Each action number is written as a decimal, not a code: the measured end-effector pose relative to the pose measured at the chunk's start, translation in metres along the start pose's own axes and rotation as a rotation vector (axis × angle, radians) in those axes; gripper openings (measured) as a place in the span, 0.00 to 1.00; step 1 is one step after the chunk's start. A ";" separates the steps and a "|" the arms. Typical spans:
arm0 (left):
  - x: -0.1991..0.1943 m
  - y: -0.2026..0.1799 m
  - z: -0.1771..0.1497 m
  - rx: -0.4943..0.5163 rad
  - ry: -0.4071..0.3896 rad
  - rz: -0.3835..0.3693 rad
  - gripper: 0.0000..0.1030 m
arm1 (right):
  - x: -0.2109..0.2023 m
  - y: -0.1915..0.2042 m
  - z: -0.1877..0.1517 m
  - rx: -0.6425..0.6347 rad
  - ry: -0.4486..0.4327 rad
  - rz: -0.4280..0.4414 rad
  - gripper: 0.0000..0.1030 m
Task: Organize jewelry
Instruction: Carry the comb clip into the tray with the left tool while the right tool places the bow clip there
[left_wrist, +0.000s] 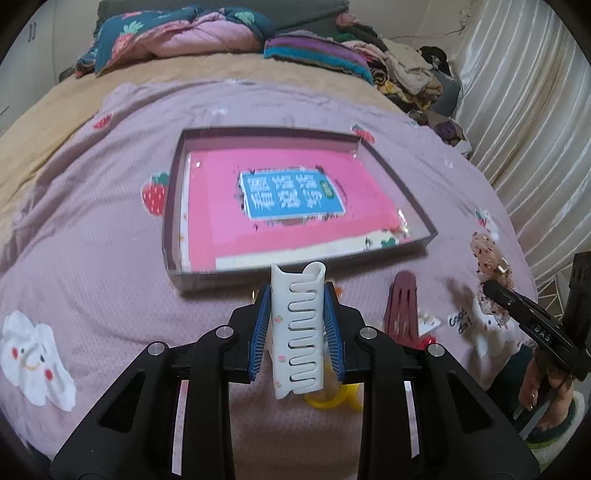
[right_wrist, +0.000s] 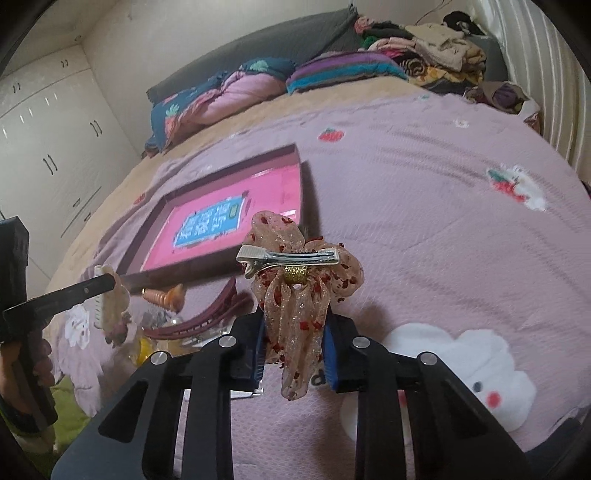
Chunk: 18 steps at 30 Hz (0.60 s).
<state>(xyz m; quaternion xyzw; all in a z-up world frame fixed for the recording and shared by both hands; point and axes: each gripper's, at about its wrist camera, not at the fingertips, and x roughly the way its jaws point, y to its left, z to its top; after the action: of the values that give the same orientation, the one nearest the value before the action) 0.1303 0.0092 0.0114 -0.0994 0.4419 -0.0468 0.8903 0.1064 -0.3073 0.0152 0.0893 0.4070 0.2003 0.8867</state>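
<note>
Left wrist view: left gripper (left_wrist: 297, 332) clenched on a white plastic comb-toothed hair claw (left_wrist: 297, 334), held above the pink strawberry-print blanket (left_wrist: 110, 229).
Tray: shallow dark-rimmed box (left_wrist: 173, 206) with a pink sheet and a blue label, its writing too blurred to read.
Right wrist view: right gripper (right_wrist: 293, 349) grasping a sheer pink red-flecked bow with a silver metal clip (right_wrist: 295, 266), near the tray's corner.

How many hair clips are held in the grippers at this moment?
2. A white claw clip is clamped in the left gripper; a sheer pink bow clip is pinched in the right gripper. More accessories, including a maroon clip, lie on the bedspread, some possibly hidden.
</note>
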 end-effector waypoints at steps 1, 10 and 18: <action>-0.001 0.000 0.003 -0.001 -0.006 -0.002 0.20 | -0.002 0.000 0.002 -0.005 -0.009 -0.003 0.23; -0.005 0.009 0.030 -0.030 -0.060 0.004 0.20 | -0.007 0.012 0.026 -0.052 -0.030 0.041 0.23; 0.002 0.026 0.053 -0.075 -0.085 0.016 0.20 | 0.007 0.040 0.061 -0.110 -0.047 0.095 0.23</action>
<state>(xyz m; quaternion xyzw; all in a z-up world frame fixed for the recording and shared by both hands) 0.1736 0.0417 0.0353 -0.1309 0.4060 -0.0188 0.9043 0.1449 -0.2677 0.0629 0.0642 0.3699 0.2619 0.8891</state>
